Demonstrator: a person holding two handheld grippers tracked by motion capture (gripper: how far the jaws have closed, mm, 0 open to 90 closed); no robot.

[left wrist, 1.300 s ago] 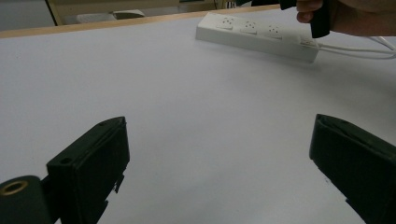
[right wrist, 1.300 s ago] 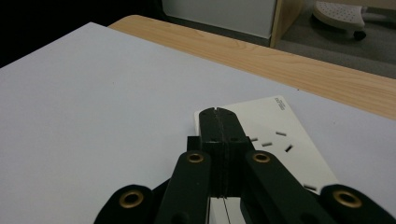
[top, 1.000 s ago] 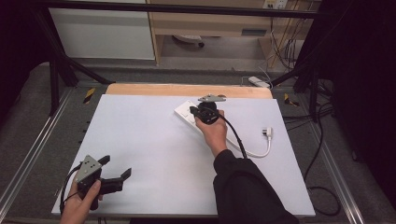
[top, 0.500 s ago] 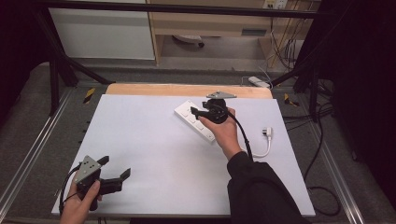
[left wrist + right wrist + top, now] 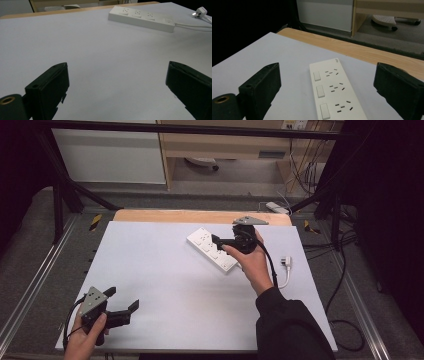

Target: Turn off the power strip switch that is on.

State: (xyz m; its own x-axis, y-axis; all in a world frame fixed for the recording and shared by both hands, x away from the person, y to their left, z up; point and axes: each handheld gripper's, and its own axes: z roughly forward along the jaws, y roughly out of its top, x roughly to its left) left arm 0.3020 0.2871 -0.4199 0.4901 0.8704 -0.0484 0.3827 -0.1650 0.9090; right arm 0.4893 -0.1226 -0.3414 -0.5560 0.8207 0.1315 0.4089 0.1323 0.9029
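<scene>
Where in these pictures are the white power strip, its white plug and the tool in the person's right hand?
white plastic power strip [image 5: 332,95]: right gripper view, on its top face between switches and sockets.
white plug [image 5: 286,262]: high view, on the plug's body.
right gripper [image 5: 220,240]: high view, midway between its open black fingers.

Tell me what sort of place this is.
Probably a lab or workshop test bench: a white work table inside a metal frame, loose cables behind it, and a power strip lying on it.
</scene>
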